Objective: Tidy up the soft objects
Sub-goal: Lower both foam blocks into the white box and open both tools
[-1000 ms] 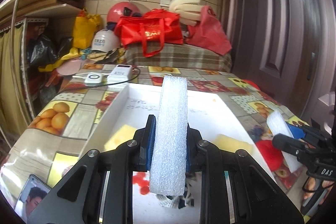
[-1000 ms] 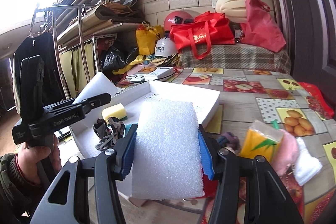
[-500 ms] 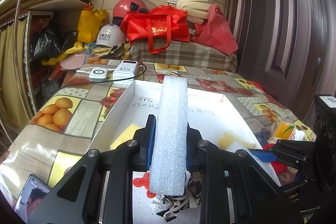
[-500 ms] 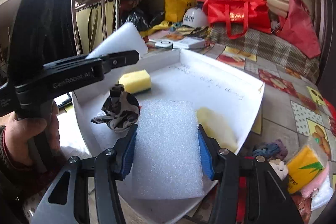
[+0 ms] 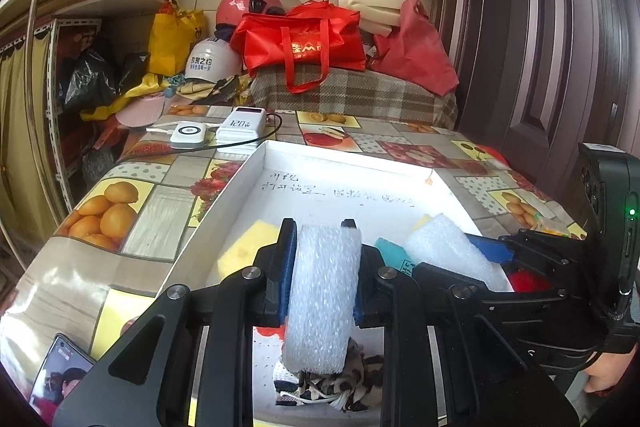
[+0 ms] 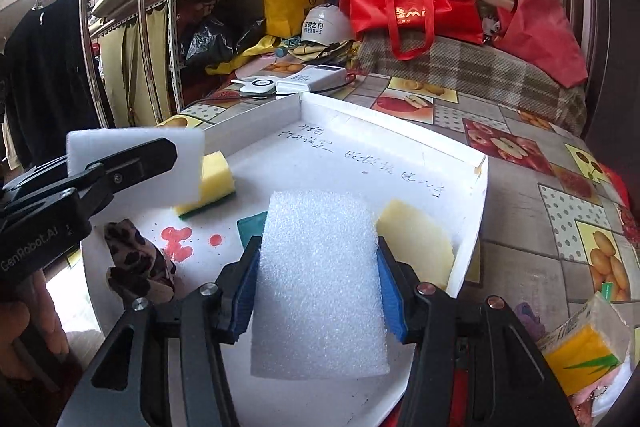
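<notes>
1. My left gripper (image 5: 322, 269) was clamped on a white foam strip (image 5: 320, 291), held edge-on between the blue pads, hanging over the near end of the white tray (image 5: 240, 183).
2. My right gripper (image 6: 318, 287) was squeezed onto a wider foam pad (image 6: 320, 283), flat side facing the camera, also over the tray, toward its right side.
3. From the right wrist view, the left gripper (image 6: 120, 167) showed up on the left with its foam strip (image 6: 136, 163) sticking up above the yellow sponge (image 6: 214, 183).
4. Stuff lying in the tray: that yellow sponge with a green underside near the left wall, a pale yellow sheet (image 6: 414, 247) by the right wall, a teal bit (image 6: 252, 225) just behind my foam pad, and a leopard-print cloth (image 6: 136, 263) bunched at the near left.
5. There were red splotches (image 6: 178, 241) on the tray floor and handwriting (image 6: 360, 155) further back.
6. On the fruit-print tablecloth (image 5: 132, 215) behind the tray sat two white power banks (image 5: 242, 125). A phone (image 5: 66, 375) lay at the near left corner.
7. Right of the tray, a yellow tissue pack (image 6: 584, 343) sat on the table.
</notes>
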The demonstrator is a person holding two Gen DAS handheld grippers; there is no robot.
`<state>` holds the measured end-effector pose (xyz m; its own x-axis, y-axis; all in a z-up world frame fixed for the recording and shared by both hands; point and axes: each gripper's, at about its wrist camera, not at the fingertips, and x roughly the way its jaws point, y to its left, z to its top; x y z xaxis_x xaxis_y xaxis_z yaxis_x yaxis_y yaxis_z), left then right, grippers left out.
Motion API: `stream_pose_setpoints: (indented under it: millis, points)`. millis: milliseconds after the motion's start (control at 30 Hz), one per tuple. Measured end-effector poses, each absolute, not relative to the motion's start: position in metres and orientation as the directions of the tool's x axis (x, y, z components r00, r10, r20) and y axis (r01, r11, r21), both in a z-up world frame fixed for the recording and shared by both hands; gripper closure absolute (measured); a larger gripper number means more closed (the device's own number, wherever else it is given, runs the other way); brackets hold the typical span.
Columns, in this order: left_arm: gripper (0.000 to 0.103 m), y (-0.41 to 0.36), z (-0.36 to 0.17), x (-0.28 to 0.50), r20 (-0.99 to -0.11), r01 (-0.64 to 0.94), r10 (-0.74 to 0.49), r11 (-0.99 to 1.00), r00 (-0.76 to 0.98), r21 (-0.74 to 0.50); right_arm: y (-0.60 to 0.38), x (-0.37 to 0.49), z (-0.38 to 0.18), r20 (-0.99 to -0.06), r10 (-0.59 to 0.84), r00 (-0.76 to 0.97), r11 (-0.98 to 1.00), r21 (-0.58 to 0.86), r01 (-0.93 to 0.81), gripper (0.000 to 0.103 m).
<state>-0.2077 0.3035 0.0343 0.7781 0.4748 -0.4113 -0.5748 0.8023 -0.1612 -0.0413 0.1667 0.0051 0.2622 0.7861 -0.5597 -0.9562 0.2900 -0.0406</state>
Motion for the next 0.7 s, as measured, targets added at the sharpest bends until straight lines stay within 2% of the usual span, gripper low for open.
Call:
stream_pose_setpoints:
  millis: [100, 133, 167, 200, 233, 267, 300, 333, 433, 500, 700]
  points:
    - [0.081, 0.305, 0.033, -0.207, -0.418, -0.581, 0.478, 0.797, 0.773, -0.163, 0.166, -0.040, 0.007, -0.548, 0.791, 0.271, 0.298, -0.041, -0.954, 0.049]
    - [0.080, 0.306, 0.033, -0.207, -0.422, -0.586, 0.481, 0.793, 0.768, -0.163, 0.165, -0.040, 0.007, -0.546, 0.793, 0.270, 0.299, -0.038, -0.954, 0.041]
    - [0.079, 0.306, 0.033, -0.206, -0.427, -0.593, 0.486, 0.789, 0.763, -0.162, 0.167, -0.039, 0.008, -0.546, 0.793, 0.270, 0.299, -0.037, -0.953, 0.023]
    - [0.076, 0.307, 0.033, -0.206, -0.432, -0.602, 0.493, 0.782, 0.755, -0.161, 0.166, -0.039, 0.008, -0.543, 0.793, 0.277, 0.305, -0.040, -0.951, 0.016]
    - [0.058, 0.308, 0.033, -0.206, -0.433, -0.609, 0.499, 0.777, 0.751, -0.161, 0.166, -0.039, 0.009, -0.538, 0.792, 0.287, 0.313, -0.045, -0.949, 0.014]
    - [0.024, 0.308, 0.033, -0.206, -0.432, -0.615, 0.505, 0.772, 0.747, -0.162, 0.165, -0.040, 0.010, -0.531, 0.794, 0.296, 0.319, -0.050, -0.946, 0.014]
    - [0.010, 0.309, 0.033, -0.208, -0.429, -0.618, 0.508, 0.768, 0.747, -0.166, 0.164, -0.040, 0.011, -0.525, 0.796, 0.301, 0.321, -0.054, -0.945, 0.014]
    - [0.000, 0.308, 0.033, -0.209, -0.422, -0.618, 0.510, 0.768, 0.749, -0.169, 0.164, -0.041, 0.012, -0.519, 0.798, 0.306, 0.323, -0.060, -0.944, 0.013]
    - [0.000, 0.309, 0.034, -0.212, -0.411, -0.617, 0.512, 0.767, 0.754, -0.176, 0.161, -0.046, 0.014, -0.497, 0.806, 0.323, 0.327, -0.081, -0.942, 0.011]
    - [0.000, 0.309, 0.033, -0.212, -0.411, -0.619, 0.514, 0.765, 0.753, -0.177, 0.160, -0.049, 0.015, -0.482, 0.810, 0.334, 0.330, -0.097, -0.939, 0.001]
    - [0.000, 0.309, 0.034, -0.214, -0.398, -0.621, 0.520, 0.763, 0.756, -0.180, 0.155, -0.058, 0.019, -0.433, 0.830, 0.352, 0.331, -0.125, -0.935, 0.001]
